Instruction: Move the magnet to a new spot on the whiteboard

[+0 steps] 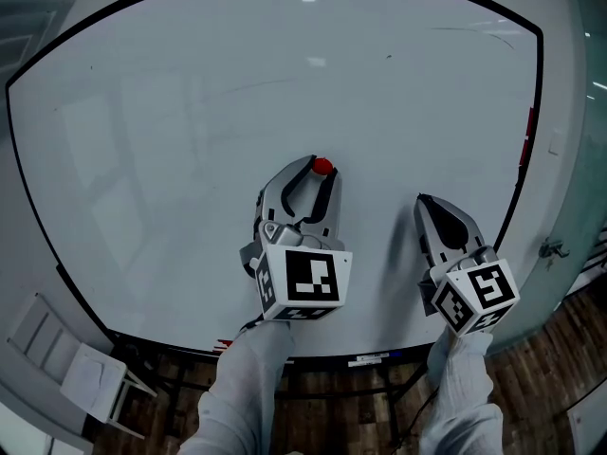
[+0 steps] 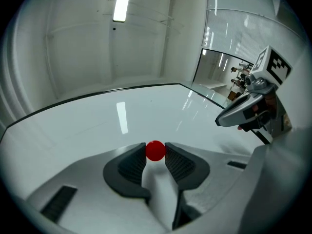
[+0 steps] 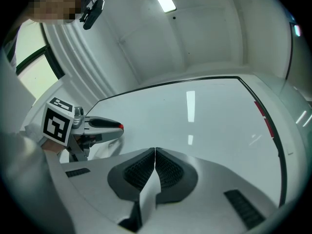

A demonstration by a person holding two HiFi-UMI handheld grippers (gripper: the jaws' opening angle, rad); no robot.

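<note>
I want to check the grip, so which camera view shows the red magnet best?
The left gripper view: the red magnet sits large and centred, clamped between the jaws of the left hand-held gripper. The head view shows only a small red dot at the jaw tips; the right gripper view, a red sliver.

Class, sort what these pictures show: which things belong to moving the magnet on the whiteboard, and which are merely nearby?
Belongs to the job:
- red magnet
- whiteboard
- left gripper, closed on the magnet

Merely nearby:
- right gripper, shut and empty
- red strip at the board's right edge
- wooden floor
</note>
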